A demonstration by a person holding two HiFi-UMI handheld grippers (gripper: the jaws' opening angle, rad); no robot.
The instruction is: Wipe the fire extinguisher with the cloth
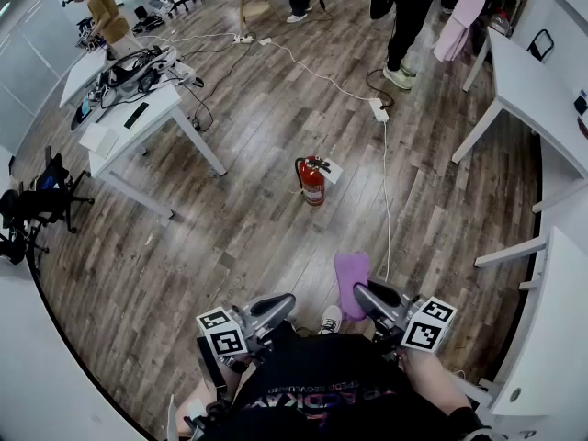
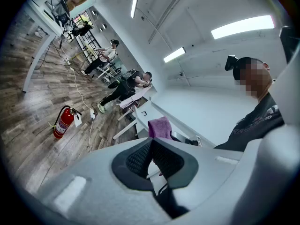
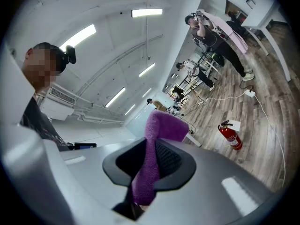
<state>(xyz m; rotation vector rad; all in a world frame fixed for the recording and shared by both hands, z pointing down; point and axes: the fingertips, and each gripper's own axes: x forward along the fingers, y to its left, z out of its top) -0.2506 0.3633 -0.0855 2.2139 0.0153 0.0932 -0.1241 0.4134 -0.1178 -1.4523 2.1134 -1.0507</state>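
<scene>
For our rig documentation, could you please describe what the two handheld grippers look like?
Both the left gripper and right gripper have grey, rounded bodies with black textured pads inside the jaws. Each carries a white cube printed with black square markers. The person wears a black printed shirt.

the left gripper (image 1: 283,303) is held out level in front, and its two jaws are pressed together with nothing between them. the right gripper (image 1: 366,294) is near it, pointing forward too. its jaws pinch a purple cloth (image 1: 350,274) that sticks out past the tips.
</scene>
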